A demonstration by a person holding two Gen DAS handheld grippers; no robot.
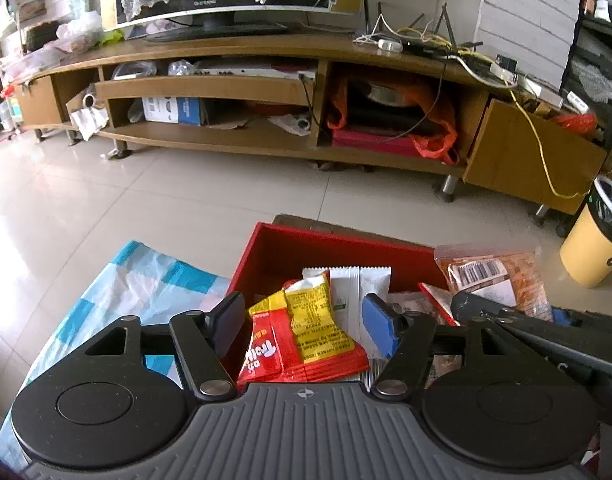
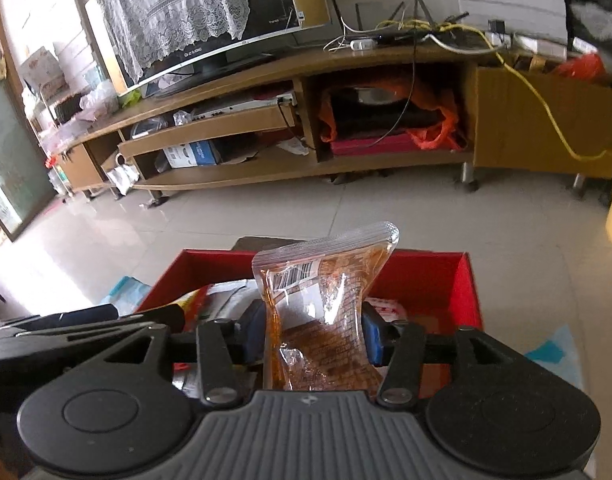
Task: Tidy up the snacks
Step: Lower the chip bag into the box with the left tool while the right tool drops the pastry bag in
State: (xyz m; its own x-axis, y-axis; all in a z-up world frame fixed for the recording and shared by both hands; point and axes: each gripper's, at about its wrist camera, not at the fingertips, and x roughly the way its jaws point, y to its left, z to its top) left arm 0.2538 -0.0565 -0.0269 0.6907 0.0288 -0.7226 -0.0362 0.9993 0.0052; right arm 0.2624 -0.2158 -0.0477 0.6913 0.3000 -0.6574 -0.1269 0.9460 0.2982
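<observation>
clear orange snack bag (image 2: pixel 322 320) upright, barcode label, over red box (image 2: pixel 426 276).

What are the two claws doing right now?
Left claw: open around the red-yellow candy packet.
Right claw: shut on the clear orange snack bag.

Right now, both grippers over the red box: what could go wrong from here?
1. The right gripper pinches the clear orange snack bag at its waist; the top stands above the red box and may flop out on release.
2. The left gripper is open around the red-yellow packet; pads clear, so closing could crush it.
3. The grippers sit close together and could collide.
</observation>
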